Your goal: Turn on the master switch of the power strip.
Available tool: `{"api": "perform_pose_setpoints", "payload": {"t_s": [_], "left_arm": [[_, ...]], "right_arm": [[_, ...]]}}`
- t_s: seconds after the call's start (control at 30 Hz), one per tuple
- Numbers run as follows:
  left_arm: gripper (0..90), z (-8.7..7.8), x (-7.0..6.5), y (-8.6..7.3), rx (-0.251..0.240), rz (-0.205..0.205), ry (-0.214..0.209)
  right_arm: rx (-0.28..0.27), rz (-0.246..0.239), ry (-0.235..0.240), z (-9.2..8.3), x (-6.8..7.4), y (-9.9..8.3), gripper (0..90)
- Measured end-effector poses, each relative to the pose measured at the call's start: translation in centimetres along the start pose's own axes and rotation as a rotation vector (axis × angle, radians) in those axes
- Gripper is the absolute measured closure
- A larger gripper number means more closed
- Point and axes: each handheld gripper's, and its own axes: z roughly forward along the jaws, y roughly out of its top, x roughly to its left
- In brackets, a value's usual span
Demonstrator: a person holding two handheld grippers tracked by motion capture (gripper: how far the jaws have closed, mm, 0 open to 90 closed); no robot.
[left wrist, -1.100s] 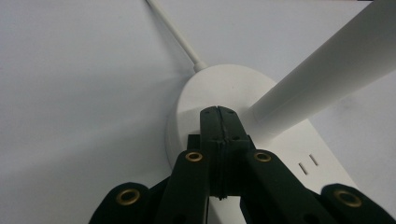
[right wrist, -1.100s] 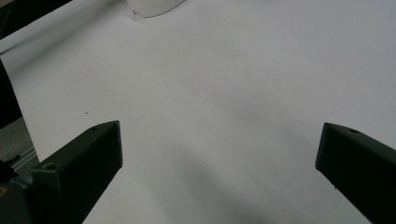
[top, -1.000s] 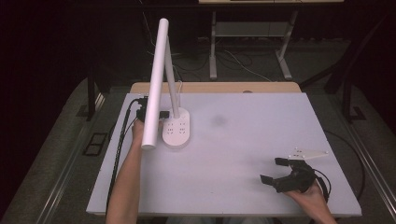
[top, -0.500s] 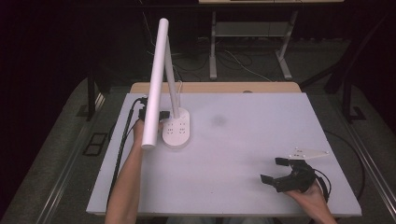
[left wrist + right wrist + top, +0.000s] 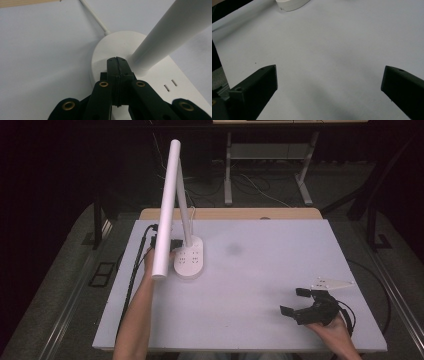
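- The left gripper [image 5: 117,60] has its jaws pressed together with nothing between them, the tips resting on or just over the lamp base [image 5: 110,53], right beside the foot of the white stem [image 5: 172,30]; whether they actually touch the base I cannot tell
- In the high view the left gripper [image 5: 162,244] sits at the left side of the lamp base [image 5: 189,262], with the person's left forearm [image 5: 137,315] running back from it
- The desk lamp [image 5: 167,210] stands just ahead and to the right of the left gripper; its base carries socket slots [image 5: 170,84], and a thin white cord [image 5: 93,13] leaves it on the far side
- It looks like rigid, smooth plastic: probably slippery, and top-heavy because of the long tube head, so I would grip low on the stem near the base, or push on the base itself
- The cord may tug back if the lamp is dragged
- Well off to the right, the right gripper [image 5: 300,301] rests near the table's [image 5: 260,285] front right corner, jaws spread wide and empty
- Only bare table lies between those jaws [image 5: 329,82]; the lamp base [image 5: 292,3] lies far ahead, to their left
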Motion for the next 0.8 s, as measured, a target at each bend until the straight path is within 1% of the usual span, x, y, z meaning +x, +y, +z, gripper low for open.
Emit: {"api": "perform_pose_setpoints", "payload": {"t_s": [0.03,0.1,0.13,0.17,0.23,0.27,0.33,0.37,0.4,0.43,0.47,0.5,0.57,0.6,0.7,0.77,0.8], "left_arm": [[90.0,0.1,-0.1,0.1,-0.001,0.001,0.011],[90.0,0.0,0.5,-0.1,-0.006,-0.046,-0.032],[90.0,0.0,0.7,-0.2,-0.012,-0.06,-0.044],[90.0,0.0,0.7,-0.2,-0.014,-0.064,-0.048],[90.0,0.0,0.7,-0.2,-0.012,-0.073,-0.052],[90.0,-0.1,0.8,-0.2,-0.013,-0.075,-0.052],[89.9,-0.1,1.0,-0.3,-0.024,-0.093,-0.072],[89.8,-0.1,1.1,-0.4,-0.038,-0.106,-0.074],[89.7,-0.1,1.3,-0.5,-0.04,-0.115,-0.084],[89.6,-0.2,1.5,-0.6,-0.047,-0.131,-0.101],[89.5,-0.3,1.5,-0.6,-0.062,-0.145,-0.109],[89.5,-0.4,1.6,-0.6,-0.055,-0.139,-0.116],[89.4,-0.5,1.5,-0.7,-0.056,-0.124,-0.112],[89.4,-0.6,1.6,-0.7,-0.054,-0.117,-0.119],[89.4,-1.0,1.6,-0.7,-0.064,-0.114,-0.113],[89.4,-1.2,1.6,-0.7,-0.06,-0.101,-0.107],[89.4,-1.4,1.6,-0.7,-0.06,-0.093,-0.116]], "right_arm": [[0.0,0.004,0.001,-0.1,0.0,0.0,0.0],[-0.009,-0.005,-0.003,-0.2,0.0,0.0,0.0],[-0.012,-0.006,-0.005,-0.4,0.0,0.0,0.0],[-0.014,0.001,-0.006,-0.6,0.1,-0.1,0.0],[-0.024,-0.001,-0.007,-0.7,-0.2,-0.2,0.1],[-0.022,0.01,-0.006,-0.7,-0.3,-0.2,0.0],[-0.026,0.012,-0.006,-0.7,-0.3,-0.1,0.0],[-0.025,0.007,-0.006,-0.7,-0.3,-0.1,0.0],[-0.027,0.001,-0.007,-0.7,-0.3,-0.1,0.0],[-0.026,0.0,-0.008,-0.7,-0.3,-0.1,0.0],[-0.026,-0.001,-0.009,-0.7,-0.3,-0.1,0.0],[-0.026,-0.002,-0.009,-0.7,-0.3,-0.1,0.0],[-0.03,-0.002,-0.009,-0.7,-0.3,-0.1,0.0],[-0.027,0.004,-0.007,-0.7,-0.3,-0.1,0.0],[-0.025,0.002,-0.006,-0.6,-0.3,-0.1,0.0],[-0.021,0.004,-0.006,-0.6,-0.2,-0.1,0.0],[-0.022,0.003,-0.007,-0.6,-0.2,-0.1,0.0]]}}
